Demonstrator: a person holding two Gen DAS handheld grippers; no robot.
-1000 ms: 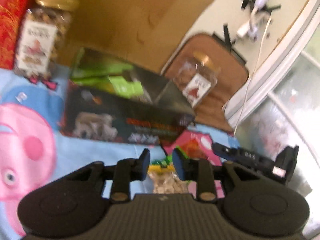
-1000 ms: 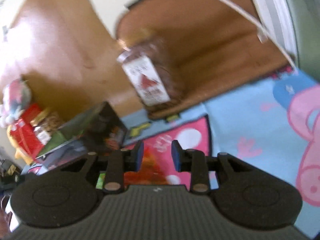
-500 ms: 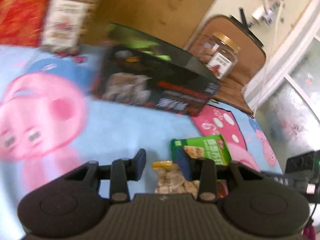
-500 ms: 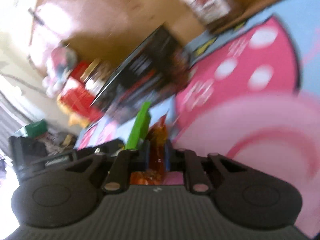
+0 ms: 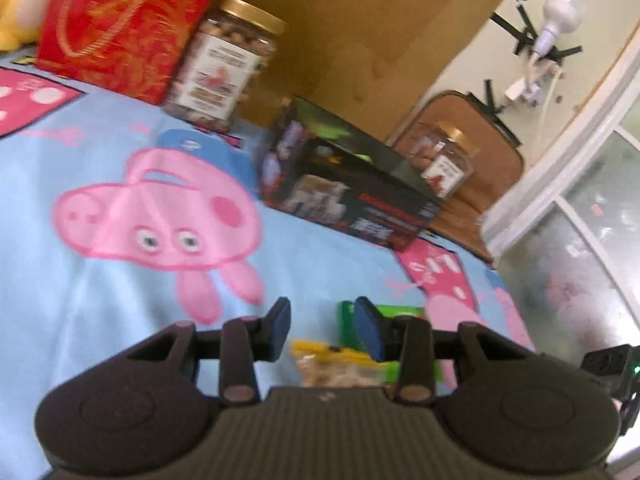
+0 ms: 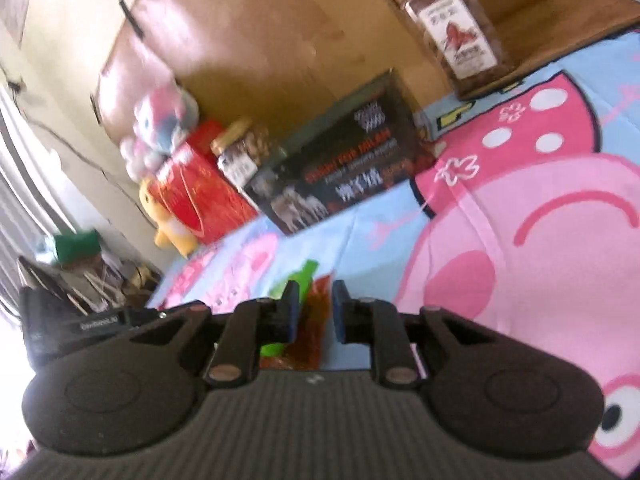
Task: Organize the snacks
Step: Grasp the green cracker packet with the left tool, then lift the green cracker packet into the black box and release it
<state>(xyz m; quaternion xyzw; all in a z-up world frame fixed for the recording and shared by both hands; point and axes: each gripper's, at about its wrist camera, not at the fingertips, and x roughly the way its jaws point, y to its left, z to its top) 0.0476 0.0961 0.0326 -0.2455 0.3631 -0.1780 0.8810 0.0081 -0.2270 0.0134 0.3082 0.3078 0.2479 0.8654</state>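
My left gripper (image 5: pixel 322 330) is open over the cartoon-pig blanket (image 5: pixel 100 288). A clear nut packet with a yellow top (image 5: pixel 340 366) lies just below its jaws, untouched, and a green snack box (image 5: pixel 400 314) lies beside it. My right gripper (image 6: pixel 313 316) is nearly shut around an orange-red snack packet (image 6: pixel 316 322); the green box (image 6: pixel 298 280) shows to its left. A black snack box (image 5: pixel 352 196) stands at the back, also in the right wrist view (image 6: pixel 340 172).
A gold-lidded nut jar (image 5: pixel 222 64) and a red gift box (image 5: pixel 120 24) stand at the back left. A second jar (image 5: pixel 444 164) sits on a brown mat. Cardboard (image 5: pixel 360 32) backs them. Plush toys (image 6: pixel 160 128) sit far left.
My left gripper swung left and opened wider over the nut packet. My right gripper closed on the orange-red packet and the view turned toward the back row.
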